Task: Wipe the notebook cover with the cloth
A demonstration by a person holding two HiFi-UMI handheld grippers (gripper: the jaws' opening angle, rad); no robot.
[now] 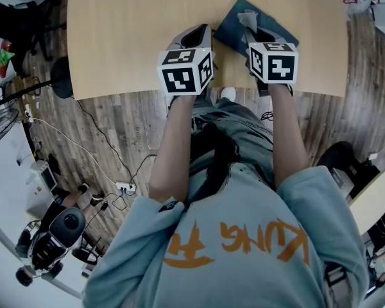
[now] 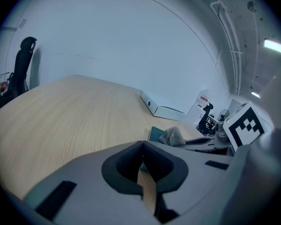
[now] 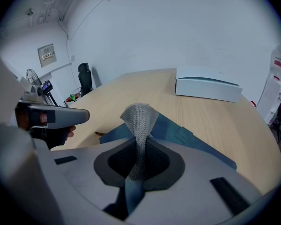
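A dark blue notebook point(image 1: 234, 25) lies on the wooden table point(image 1: 128, 31), at an angle near its front edge. My right gripper point(image 1: 254, 36) is over it, shut on a grey knitted cloth point(image 1: 247, 18). In the right gripper view the cloth point(image 3: 139, 117) rises as a pinched fold from between the jaws, above the notebook cover point(image 3: 189, 138). My left gripper point(image 1: 196, 37) hovers just left of the notebook, shut and holding nothing. In the left gripper view the notebook point(image 2: 156, 134) and the cloth point(image 2: 173, 136) lie just beyond its tips point(image 2: 142, 145).
A flat white box point(image 3: 208, 88) lies farther back on the table, also seen as the white box point(image 2: 161, 108). A black office chair point(image 2: 22, 62) stands at the table's far end. Cables and a power strip point(image 1: 123, 187) are on the floor below.
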